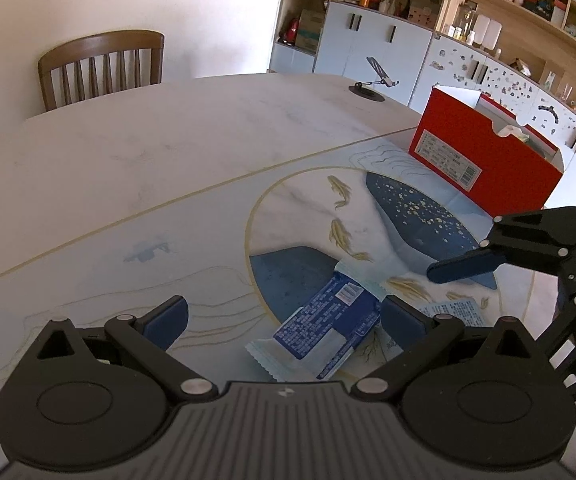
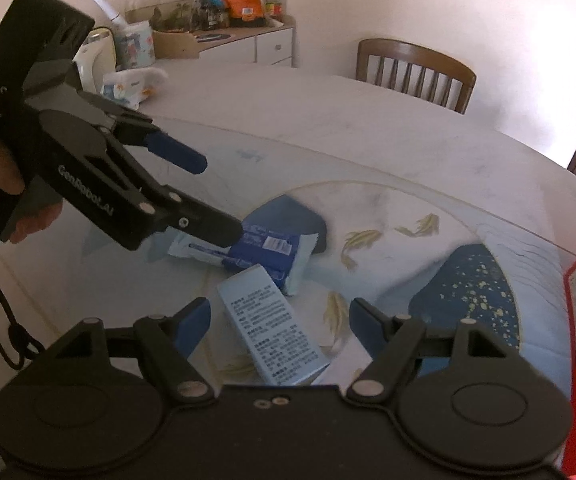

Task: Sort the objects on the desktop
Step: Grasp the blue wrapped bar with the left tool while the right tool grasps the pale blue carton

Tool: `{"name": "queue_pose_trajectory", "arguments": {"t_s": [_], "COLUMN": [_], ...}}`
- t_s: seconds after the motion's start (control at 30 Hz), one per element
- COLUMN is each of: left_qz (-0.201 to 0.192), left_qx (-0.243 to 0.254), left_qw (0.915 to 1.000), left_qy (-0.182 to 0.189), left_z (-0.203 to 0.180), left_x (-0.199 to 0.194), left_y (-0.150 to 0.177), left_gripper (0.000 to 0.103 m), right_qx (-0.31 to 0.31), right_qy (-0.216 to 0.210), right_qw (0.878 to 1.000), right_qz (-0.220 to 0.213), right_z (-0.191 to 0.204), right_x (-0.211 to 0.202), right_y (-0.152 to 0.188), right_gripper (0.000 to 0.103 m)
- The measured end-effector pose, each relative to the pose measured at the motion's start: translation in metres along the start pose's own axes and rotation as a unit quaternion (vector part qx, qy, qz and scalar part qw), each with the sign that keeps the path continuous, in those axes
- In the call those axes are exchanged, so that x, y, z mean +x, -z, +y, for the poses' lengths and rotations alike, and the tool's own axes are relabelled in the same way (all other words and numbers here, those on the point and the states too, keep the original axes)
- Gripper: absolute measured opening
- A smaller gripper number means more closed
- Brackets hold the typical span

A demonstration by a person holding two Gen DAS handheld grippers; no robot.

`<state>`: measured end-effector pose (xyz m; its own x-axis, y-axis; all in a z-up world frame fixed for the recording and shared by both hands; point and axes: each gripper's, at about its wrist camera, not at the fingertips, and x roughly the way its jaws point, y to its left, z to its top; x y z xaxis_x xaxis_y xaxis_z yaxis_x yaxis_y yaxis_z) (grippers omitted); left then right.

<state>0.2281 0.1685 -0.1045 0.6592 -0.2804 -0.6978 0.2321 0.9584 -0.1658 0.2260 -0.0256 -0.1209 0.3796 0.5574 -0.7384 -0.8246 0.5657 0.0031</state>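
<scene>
Both black grippers' jaws spread over a crinkly blue wrapper (image 1: 328, 334) and flat pale carton (image 2: 273, 326).

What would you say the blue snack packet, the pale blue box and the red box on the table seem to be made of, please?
The blue snack packet looks like thin glossy plastic film: crimped zigzag end seal, slight wrinkles. The pale blue box looks like matte printed card, with sharp folded edges and flat faces. The red box looks like smooth coated cardboard, its white inner side visible at the open top.

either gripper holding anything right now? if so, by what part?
Nothing held. Left gripper is open over the blue packet; right gripper is open over the pale box.
</scene>
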Motion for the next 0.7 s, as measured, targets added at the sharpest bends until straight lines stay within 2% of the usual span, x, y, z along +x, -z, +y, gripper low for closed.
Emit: {"name": "queue_pose_trajectory", "arguments": {"t_s": [0.1,0.17,0.3,0.4,0.47,0.7], "left_qz": [0.0,0.0,-0.003,-0.007,-0.006,0.006], "left_qx": [0.003,0.008,0.012,0.022,0.031,0.06], "left_qw": [1.0,0.9999,0.9996,0.9992,0.9988,0.9973], "left_qy": [0.007,0.011,0.024,0.031,0.039,0.042], "left_z": [0.0,-0.001,-0.004,-0.008,-0.01,-0.019], "left_x": [0.001,0.002,0.004,0.006,0.007,0.016], "left_y": [0.0,0.0,0.001,0.001,0.001,0.006], "left_gripper": [0.103,0.103,0.103,0.103,0.103,0.102], "right_qx": [0.0,0.0,-0.006,-0.006,0.004,0.024], "right_qy": [-0.005,-0.008,-0.007,-0.005,-0.009,0.017], "right_qw": [1.0,1.0,1.0,1.0,1.0,0.999], "right_qz": [0.002,0.007,0.012,0.018,0.019,0.029], "right_z": [0.0,0.0,0.002,0.001,-0.001,-0.014], "right_x": [0.003,0.004,0.003,0.004,0.003,-0.002], "right_y": [0.002,0.004,0.007,0.008,0.009,0.012], "right_gripper": [0.071,0.053,0.048,0.039,0.03,0.03]}}
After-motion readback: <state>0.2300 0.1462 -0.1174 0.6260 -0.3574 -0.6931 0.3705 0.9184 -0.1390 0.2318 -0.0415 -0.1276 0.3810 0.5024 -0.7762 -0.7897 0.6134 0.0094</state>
